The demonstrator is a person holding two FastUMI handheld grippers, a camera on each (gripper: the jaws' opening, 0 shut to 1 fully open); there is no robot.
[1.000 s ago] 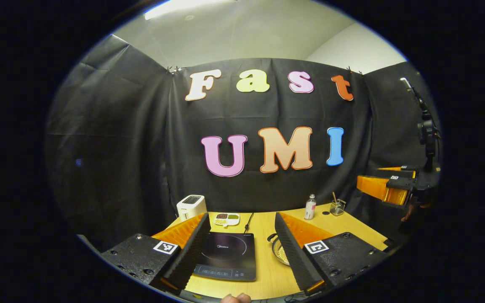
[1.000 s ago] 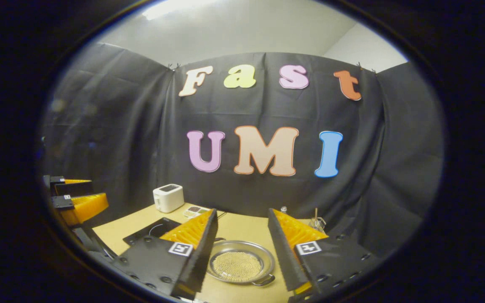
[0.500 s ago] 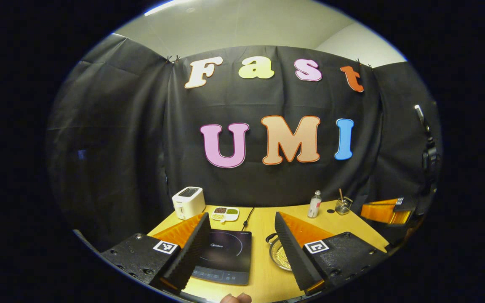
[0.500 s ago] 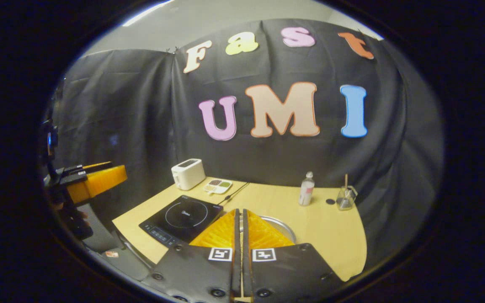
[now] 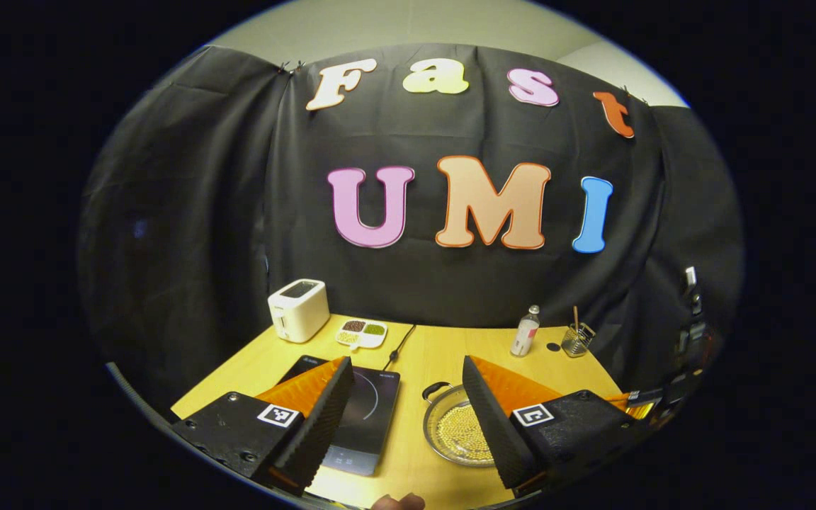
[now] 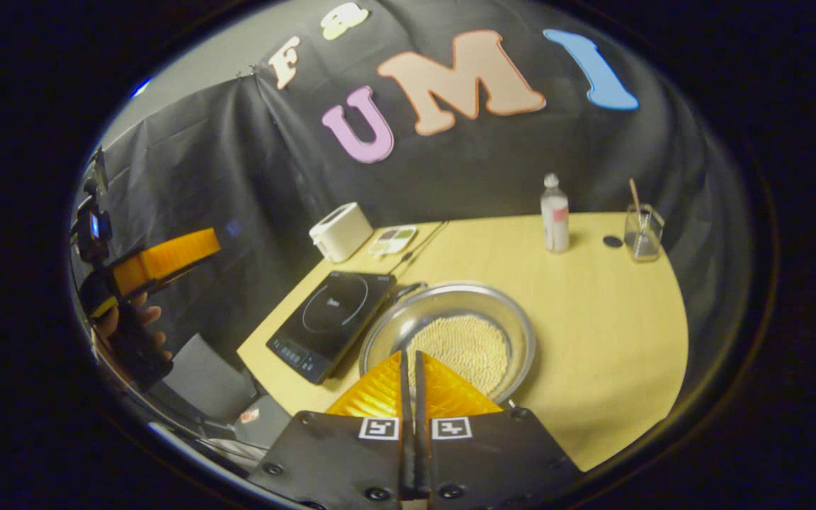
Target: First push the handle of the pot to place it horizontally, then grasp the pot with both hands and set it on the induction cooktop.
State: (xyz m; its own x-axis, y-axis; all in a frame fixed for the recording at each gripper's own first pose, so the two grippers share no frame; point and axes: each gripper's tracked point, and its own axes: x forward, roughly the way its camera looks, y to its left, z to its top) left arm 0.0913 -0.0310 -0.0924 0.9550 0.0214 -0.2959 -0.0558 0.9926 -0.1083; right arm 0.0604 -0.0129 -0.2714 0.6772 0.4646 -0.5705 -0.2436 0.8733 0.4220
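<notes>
Right gripper [image 6: 410,365], fingers pressed together on nothing, hangs over the near rim of the pot [image 6: 450,340]; left gripper [image 5: 402,397], fingers wide apart and empty, frames cooktop [image 5: 362,418] and pot

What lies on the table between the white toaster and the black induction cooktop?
In the left gripper view, a small white divided dish sits between white toaster and black induction cooktop, slightly toward the cord; otherwise bare tabletop.
</notes>
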